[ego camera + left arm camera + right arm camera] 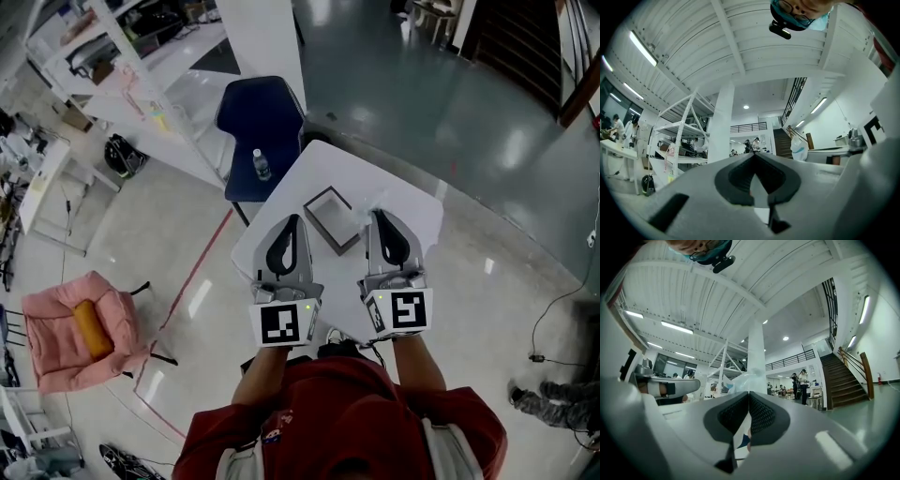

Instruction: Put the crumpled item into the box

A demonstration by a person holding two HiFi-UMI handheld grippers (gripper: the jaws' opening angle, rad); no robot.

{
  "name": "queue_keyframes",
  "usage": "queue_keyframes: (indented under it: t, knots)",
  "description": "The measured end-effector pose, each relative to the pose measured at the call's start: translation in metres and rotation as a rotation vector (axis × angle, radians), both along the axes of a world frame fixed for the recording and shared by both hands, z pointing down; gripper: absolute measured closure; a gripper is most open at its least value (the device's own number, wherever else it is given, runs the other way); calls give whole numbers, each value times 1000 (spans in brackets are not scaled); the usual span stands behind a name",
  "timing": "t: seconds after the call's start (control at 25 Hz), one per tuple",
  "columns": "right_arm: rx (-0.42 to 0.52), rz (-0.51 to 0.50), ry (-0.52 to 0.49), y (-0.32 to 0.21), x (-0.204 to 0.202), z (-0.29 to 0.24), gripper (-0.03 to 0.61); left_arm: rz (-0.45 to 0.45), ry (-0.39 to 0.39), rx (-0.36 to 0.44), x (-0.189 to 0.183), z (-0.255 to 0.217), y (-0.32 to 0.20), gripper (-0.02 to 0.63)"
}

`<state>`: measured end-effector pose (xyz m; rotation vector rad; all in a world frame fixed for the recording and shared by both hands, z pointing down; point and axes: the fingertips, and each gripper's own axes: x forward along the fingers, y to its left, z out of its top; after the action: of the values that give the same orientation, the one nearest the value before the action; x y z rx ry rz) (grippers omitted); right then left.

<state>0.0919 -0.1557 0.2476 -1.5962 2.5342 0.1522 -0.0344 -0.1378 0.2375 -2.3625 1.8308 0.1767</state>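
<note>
Head view: the left gripper [295, 219] and right gripper [377, 215] were held side by side over the table [328, 164], with the open box [330, 217] lying just beyond their tips. The right jaws were clamped on the crumpled item [743, 380], a clear wad raised beside the box. The left jaws were closed, nothing between them.
</note>
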Motion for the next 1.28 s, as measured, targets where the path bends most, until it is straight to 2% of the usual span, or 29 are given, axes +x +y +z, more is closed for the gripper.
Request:
queue_keyframes:
  t: [0.36,0.52,1.0,1.28]
  knots:
    - [-28,-20,-14,-18,18,13,574,-2,-11,15,19,-3,-18,611]
    - [-49,-35,8,-23,11,23,574,0,36,20,22,-4,-25,611]
    - [-90,-17,-10,-60,-17,41,574,27,66,1,-6,19,-68,611]
    - [-114,11,36,-98,-42,52,574,44,80,-16,-32,29,-106,611]
